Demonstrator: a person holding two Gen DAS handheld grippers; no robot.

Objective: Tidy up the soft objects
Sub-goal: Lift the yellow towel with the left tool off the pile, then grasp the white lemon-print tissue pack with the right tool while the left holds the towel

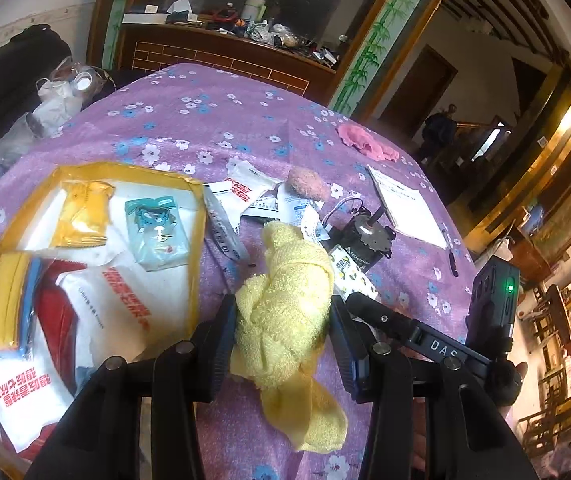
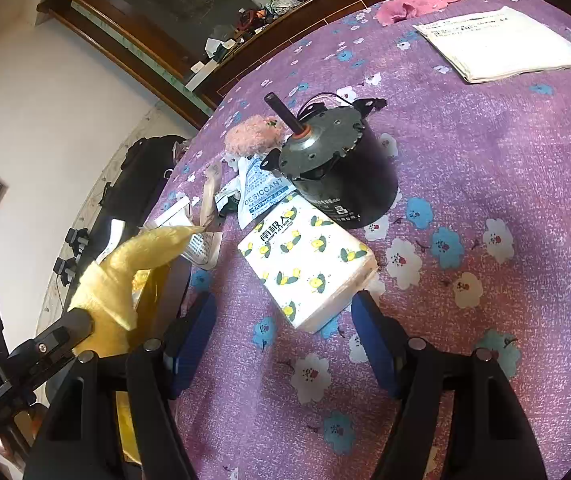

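My left gripper (image 1: 283, 320) is shut on a yellow towel (image 1: 285, 312), held above the purple flowered tablecloth (image 1: 213, 120); its tail hangs down toward me. The towel also shows at the left of the right wrist view (image 2: 125, 280). My right gripper (image 2: 285, 320) is open and empty, its fingers either side of the near end of a tissue pack (image 2: 305, 264) printed with lemons. A pink fluffy puff (image 1: 307, 184) lies mid-table, also in the right wrist view (image 2: 253, 134). A pink cloth (image 1: 365, 142) lies at the far edge, also in the right wrist view (image 2: 413, 4).
A yellow-rimmed tray (image 1: 197, 216) at the left holds snack packets and white bags. A black motor (image 2: 333, 168) stands behind the tissue pack, with desiccant sachets (image 2: 261, 192) beside it. White paper sheets (image 2: 501, 44) and a pen (image 1: 451, 252) lie at the right.
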